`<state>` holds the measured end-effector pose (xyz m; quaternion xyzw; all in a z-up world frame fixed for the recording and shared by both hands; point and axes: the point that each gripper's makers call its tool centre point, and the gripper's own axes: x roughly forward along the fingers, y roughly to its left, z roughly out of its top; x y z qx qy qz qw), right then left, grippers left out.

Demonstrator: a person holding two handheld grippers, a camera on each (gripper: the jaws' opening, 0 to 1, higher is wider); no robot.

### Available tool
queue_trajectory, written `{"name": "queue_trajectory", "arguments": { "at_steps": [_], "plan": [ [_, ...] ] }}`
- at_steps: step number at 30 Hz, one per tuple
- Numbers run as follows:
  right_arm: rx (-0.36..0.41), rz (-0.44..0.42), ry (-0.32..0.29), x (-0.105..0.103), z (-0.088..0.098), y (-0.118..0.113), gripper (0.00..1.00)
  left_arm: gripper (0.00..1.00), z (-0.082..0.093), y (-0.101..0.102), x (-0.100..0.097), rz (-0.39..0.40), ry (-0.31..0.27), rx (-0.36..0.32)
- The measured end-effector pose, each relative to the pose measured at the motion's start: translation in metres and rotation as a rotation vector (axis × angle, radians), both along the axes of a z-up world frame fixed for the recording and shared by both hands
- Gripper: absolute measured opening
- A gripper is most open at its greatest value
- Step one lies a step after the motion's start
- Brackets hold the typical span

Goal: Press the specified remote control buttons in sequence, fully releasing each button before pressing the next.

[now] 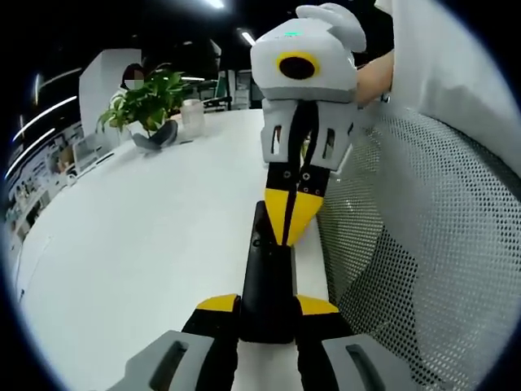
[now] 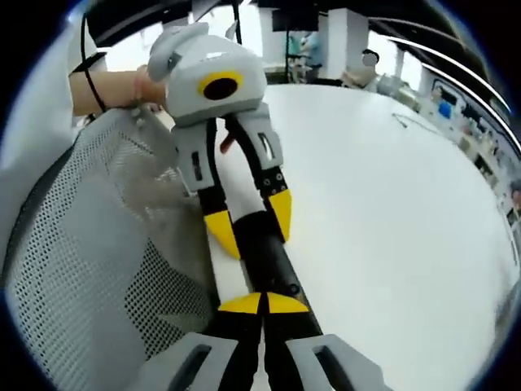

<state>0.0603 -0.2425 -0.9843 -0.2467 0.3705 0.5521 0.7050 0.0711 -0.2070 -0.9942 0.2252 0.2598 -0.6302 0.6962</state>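
- Holding the black remote control (image 1: 267, 281) by its near end, the left claw (image 1: 267, 308) clamps both sides; it lies on the white bench (image 1: 146, 244).
- The right claw (image 2: 264, 305), tips together, presses down on top; lift fully clear before the next button.

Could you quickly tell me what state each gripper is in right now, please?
Left gripper: shut on the remote, clamping its near end.
Right gripper: shut, tips together on top of the remote.

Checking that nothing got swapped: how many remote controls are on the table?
1. The black remote control lies at the white table's edge, held between the left gripper's fingers, the right gripper's closed fingers on its other end.
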Motion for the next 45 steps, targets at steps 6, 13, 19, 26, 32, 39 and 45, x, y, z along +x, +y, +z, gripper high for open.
{"name": "queue_trajectory", "arguments": {
  "at_steps": [6, 13, 19, 26, 32, 39, 45],
  "plan": [
    [-0.003, -0.042, -0.013, 0.012, 0.004, -0.006, 0.0, 0.25, 0.0, -0.002, 0.0, 0.004, 0.0, 0.005],
    [-0.026, 0.006, -0.029, 0.009, 0.0, 0.0, 0.0, 0.27, 0.001, 0.006, -0.002, 0.026, -0.005, 0.072],
    [-0.045, 0.014, -0.03, 0.011, 0.0, 0.001, 0.0, 0.25, 0.001, 0.008, -0.004, 0.028, -0.018, 0.069],
    [-0.109, 0.059, -0.077, 0.012, -0.001, 0.003, 0.0, 0.25, 0.002, 0.007, -0.004, 0.046, -0.014, 0.047],
    [-0.06, -0.006, -0.056, 0.015, 0.0, 0.002, 0.0, 0.25, 0.002, 0.007, -0.004, 0.049, -0.004, 0.04],
    [-0.053, -0.025, -0.014, 0.011, 0.001, -0.005, 0.0, 0.25, 0.003, 0.007, -0.004, 0.06, -0.002, 0.031],
    [-0.054, 0.029, -0.032, 0.008, 0.002, 0.002, 0.0, 0.26, 0.003, 0.002, -0.004, 0.051, -0.005, 0.021]
  ]
}}
